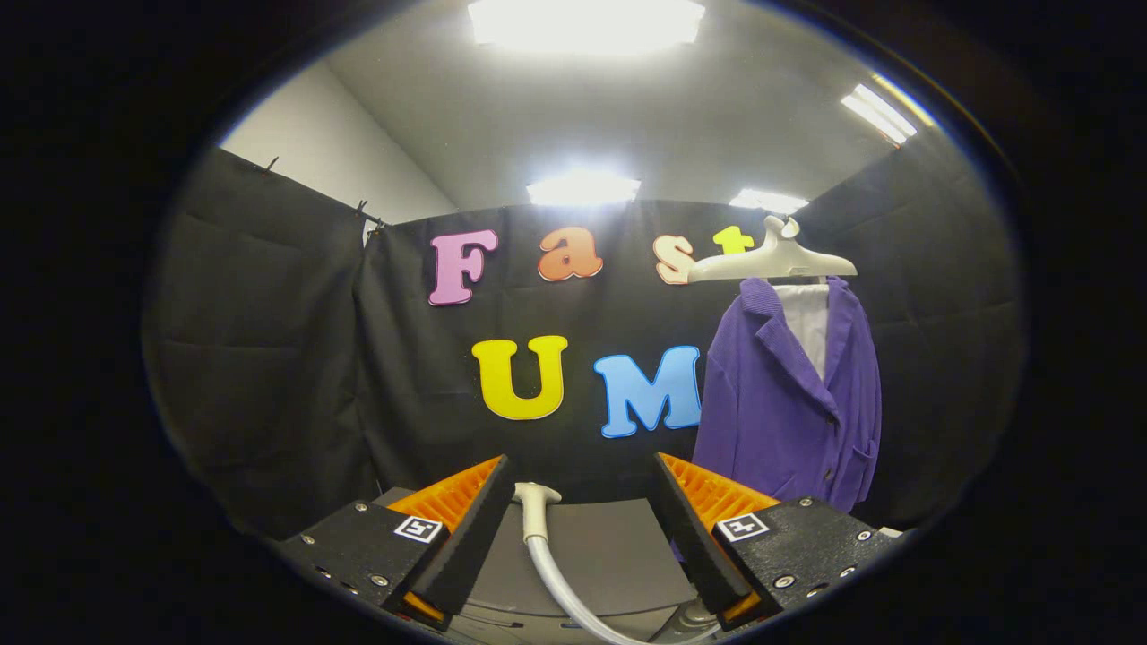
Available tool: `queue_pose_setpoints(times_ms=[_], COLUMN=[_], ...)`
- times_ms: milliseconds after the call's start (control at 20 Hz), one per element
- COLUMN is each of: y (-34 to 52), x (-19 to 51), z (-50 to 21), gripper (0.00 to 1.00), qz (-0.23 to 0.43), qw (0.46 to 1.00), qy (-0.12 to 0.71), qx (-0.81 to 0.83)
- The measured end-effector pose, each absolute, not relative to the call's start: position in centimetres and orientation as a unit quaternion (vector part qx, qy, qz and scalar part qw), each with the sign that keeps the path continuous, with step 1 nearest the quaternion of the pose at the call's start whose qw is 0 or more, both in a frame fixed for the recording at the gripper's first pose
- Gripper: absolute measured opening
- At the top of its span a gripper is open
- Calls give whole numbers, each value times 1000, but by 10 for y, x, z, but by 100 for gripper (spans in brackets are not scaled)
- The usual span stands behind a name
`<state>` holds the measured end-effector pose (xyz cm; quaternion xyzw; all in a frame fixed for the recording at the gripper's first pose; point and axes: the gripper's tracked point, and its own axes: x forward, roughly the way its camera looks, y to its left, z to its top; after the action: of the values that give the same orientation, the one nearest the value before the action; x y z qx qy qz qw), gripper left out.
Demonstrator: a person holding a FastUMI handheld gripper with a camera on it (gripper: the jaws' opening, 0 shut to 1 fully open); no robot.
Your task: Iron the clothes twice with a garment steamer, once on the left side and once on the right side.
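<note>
Nearest to us, the gripper [582,515] holds its two fingers wide apart, with nothing pressed between them. Each finger [466,537] slants outward, and a small square marker sits on the block behind each one.

In the gap between the fingers we see the pale handle of the garment steamer [535,511], standing roughly upright. It clears both fingers and touches neither. From its lower end a light grey hose [573,600] curves down and toward the right finger, ending near a darker fitting low beside that finger; we cannot quite make out what that fitting is, as it sits at the dim, warped bottom of the view. Handle and hose rest over a grey table [609,546] that runs on ahead of the fingers.

Beyond the right finger, at the far side of the table, hangs the purple jacket [771,403]. It is on a cream hanger [775,260] with a hook on top, in front of the black cloth wall [296,358]. The jacket has a ribbed collar, broad lapels that fall open, and a white lining or shirt [806,322] showing between them. We see a patch pocket low on its front, and the sleeves hang straight down.

Above the wall, bright ceiling lights [582,22] glare against a pale ceiling.
</note>
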<state>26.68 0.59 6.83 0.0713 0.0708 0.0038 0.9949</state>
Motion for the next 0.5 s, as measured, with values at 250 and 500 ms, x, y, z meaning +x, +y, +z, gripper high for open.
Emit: queue_pose_setpoints(times_ms=[250,500], y=[20,45], x=[326,383], z=[44,19], gripper=[95,95], qz=[-4,5], qw=[992,986], qy=[111,141], qx=[65,87])
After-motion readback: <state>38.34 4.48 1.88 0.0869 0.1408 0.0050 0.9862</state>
